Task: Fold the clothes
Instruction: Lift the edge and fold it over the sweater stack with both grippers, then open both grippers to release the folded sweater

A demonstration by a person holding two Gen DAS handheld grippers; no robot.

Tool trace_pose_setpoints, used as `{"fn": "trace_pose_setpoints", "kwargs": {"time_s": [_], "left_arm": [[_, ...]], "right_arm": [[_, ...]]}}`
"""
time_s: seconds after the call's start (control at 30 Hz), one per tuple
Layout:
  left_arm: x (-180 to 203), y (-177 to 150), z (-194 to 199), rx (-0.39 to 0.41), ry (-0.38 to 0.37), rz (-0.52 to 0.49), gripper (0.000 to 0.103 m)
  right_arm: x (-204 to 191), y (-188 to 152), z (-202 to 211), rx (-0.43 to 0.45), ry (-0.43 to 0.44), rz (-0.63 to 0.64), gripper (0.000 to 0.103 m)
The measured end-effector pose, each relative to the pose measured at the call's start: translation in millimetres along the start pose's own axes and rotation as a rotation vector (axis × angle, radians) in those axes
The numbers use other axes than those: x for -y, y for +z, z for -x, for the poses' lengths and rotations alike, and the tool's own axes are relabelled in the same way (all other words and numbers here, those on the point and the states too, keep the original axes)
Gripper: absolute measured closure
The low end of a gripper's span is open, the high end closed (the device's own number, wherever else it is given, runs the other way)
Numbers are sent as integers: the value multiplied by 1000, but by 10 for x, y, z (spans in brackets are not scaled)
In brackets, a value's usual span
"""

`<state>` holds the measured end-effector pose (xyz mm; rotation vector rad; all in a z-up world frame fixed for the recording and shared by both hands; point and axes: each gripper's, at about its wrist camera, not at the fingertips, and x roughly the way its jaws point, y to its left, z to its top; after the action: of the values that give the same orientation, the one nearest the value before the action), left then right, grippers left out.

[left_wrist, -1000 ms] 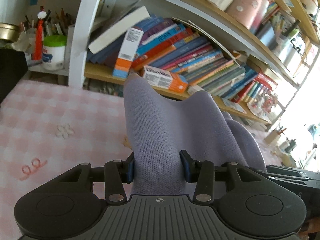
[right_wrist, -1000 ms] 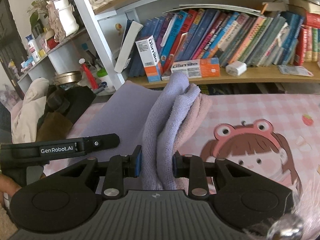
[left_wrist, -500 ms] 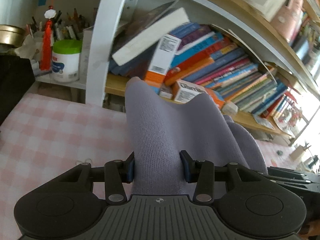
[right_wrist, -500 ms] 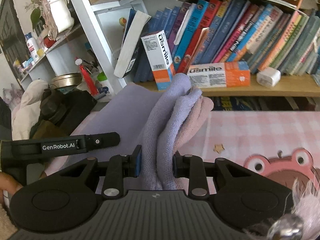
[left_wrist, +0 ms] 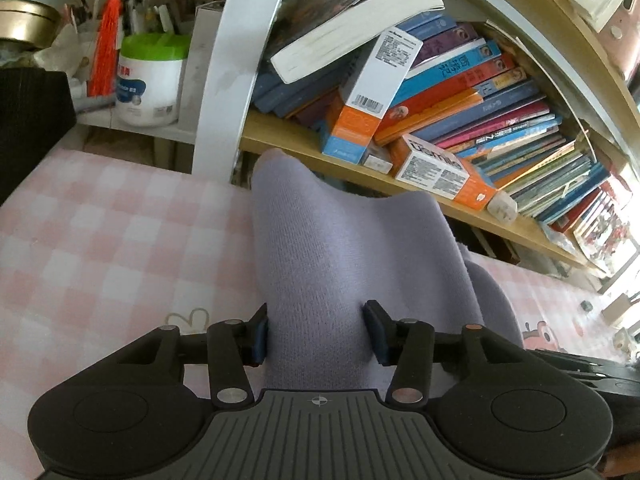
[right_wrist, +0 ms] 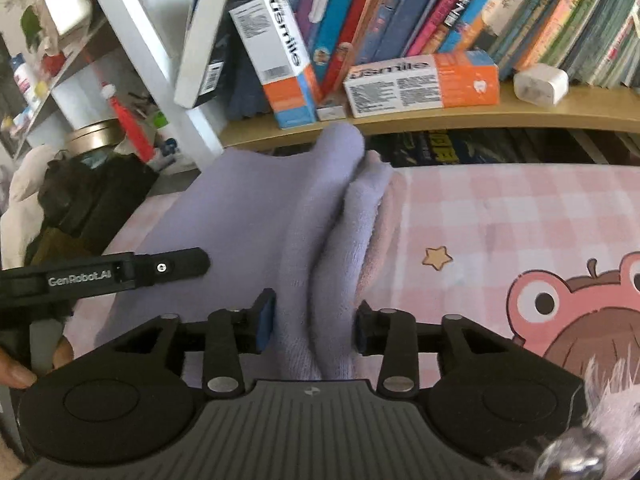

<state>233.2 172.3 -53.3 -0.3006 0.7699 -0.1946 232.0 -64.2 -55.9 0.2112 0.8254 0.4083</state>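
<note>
A lavender knit garment (left_wrist: 340, 248) is held between both grippers above the pink checked cloth (left_wrist: 100, 232). My left gripper (left_wrist: 318, 334) is shut on one bunched edge of it. My right gripper (right_wrist: 314, 326) is shut on another bunched edge (right_wrist: 320, 248), with several folds of the fabric between the fingers. The garment spans to the left in the right wrist view, where the left gripper's black body (right_wrist: 104, 272) shows. The lower part of the garment is hidden behind the gripper bodies.
A wooden bookshelf (left_wrist: 460, 92) full of books and toothpaste boxes (right_wrist: 420, 80) stands close ahead at the table's far edge. A white post (left_wrist: 228, 64), a green-lidded tub (left_wrist: 148, 80) and a black bag (right_wrist: 92, 200) are at the left. A cartoon print (right_wrist: 580, 320) is at the right.
Both grippers have moved forward with the garment, closer to the bookshelf. Both grips on the fabric are unchanged.
</note>
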Motion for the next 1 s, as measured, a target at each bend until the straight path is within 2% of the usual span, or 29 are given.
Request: {"fn": "trace_pose_setpoints", "kwargs": {"time_s": [0.1,0.13,0.17,0.23,0.3,0.47,0.53,0.7,1.0], "left_arm": [[13,-7,5,3,14,-9,51],[24,-8,13,4,23,-14,49],[36,-9,24,6,33,-21,48],[71,-10,67,17,60,-40,42],[106,-15,137,40,91,-56,36],[195,-55,400,108,154,-95,26],[249,-94,517,135,177,-123,20],[363,-262,770,173,217,-176,14],[440,-520,946,143,222,-162,5]], "right_arm": [[-43,7,2,-4,-17,25,55],[-62,8,9,-9,-23,38,49],[-82,8,16,-14,-30,50,38],[-119,16,33,-21,-46,71,27],[-148,34,62,-22,-63,82,23],[-212,28,255,24,-133,79,2],[-240,14,358,60,-183,67,0],[-310,-57,564,98,-254,66,0],[-423,-350,795,83,-266,94,0]]}}
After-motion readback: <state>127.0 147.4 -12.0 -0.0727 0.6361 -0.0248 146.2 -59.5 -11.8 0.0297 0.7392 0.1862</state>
